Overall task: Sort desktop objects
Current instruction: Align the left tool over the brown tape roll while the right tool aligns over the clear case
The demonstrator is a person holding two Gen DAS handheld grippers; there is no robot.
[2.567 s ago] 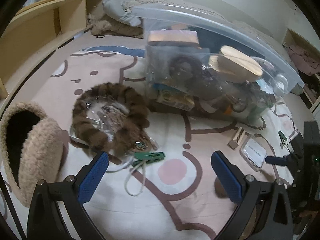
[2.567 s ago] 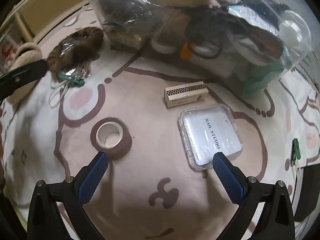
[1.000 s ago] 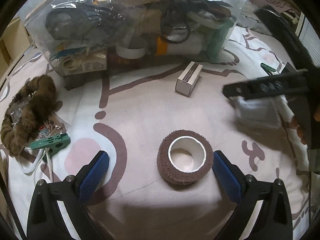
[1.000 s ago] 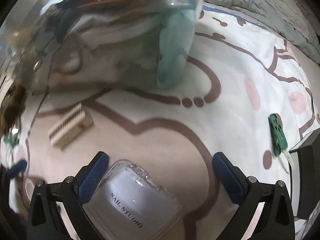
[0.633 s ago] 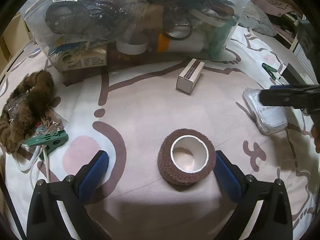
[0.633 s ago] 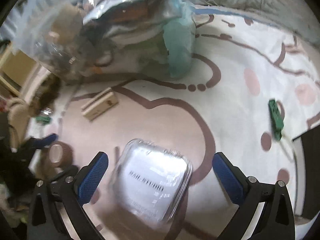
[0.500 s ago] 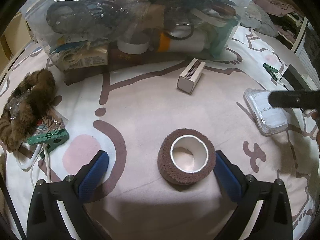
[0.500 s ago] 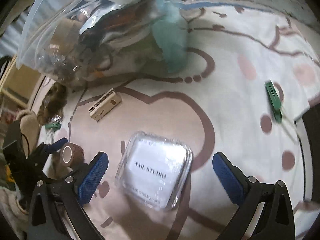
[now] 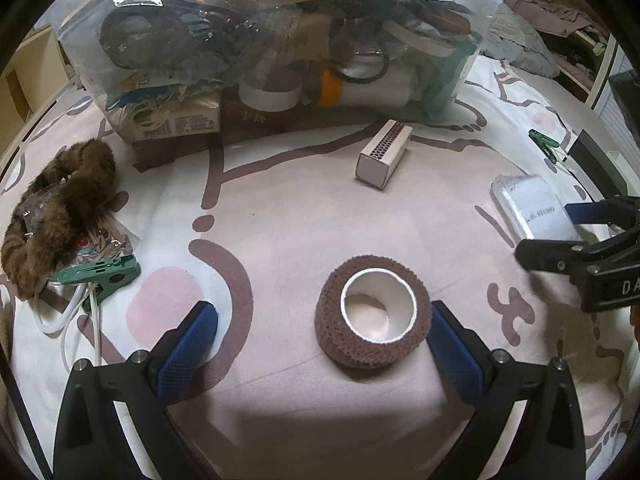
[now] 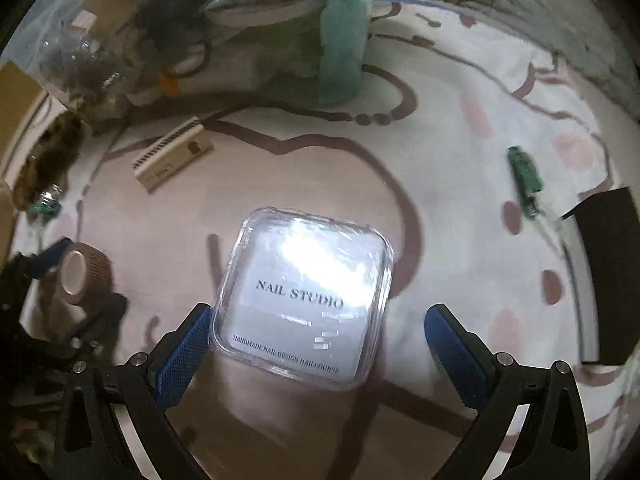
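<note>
— Nail Studio case (image 10: 302,300) first: where does it lie?
— Flat on the printed bed sheet (image 10: 460,80), between the spread blue fingers of the right gripper (image 10: 316,344). The left finger pad (image 10: 182,354) is at the case's near left corner, perhaps touching; the right one stands well clear.
— And the left gripper (image 9: 320,344)?
— Fingers wide open around the brown bandage roll (image 9: 372,316), which stands on its end. The roll sits close against the right finger; open sheet lies between it and the left finger.
— Open room?
— Bare sheet lies between the roll, the small matchbox-like box (image 9: 384,154) and the case. A black object (image 10: 608,276) borders the case's far right, with a green clip (image 10: 524,180) near it.
— Containers?
— One big clear plastic bag (image 9: 280,40), stuffed: tape rolls, dark hair bands, small boxes, something teal at its right end.
— What does only the left view give?
— The furry brown hairband (image 9: 60,208) on a crinkled packet, a second green clip (image 9: 100,274) on white cord beside it, and the right gripper seen from the side at the case. The case's lettering reads fully only from the right wrist.
</note>
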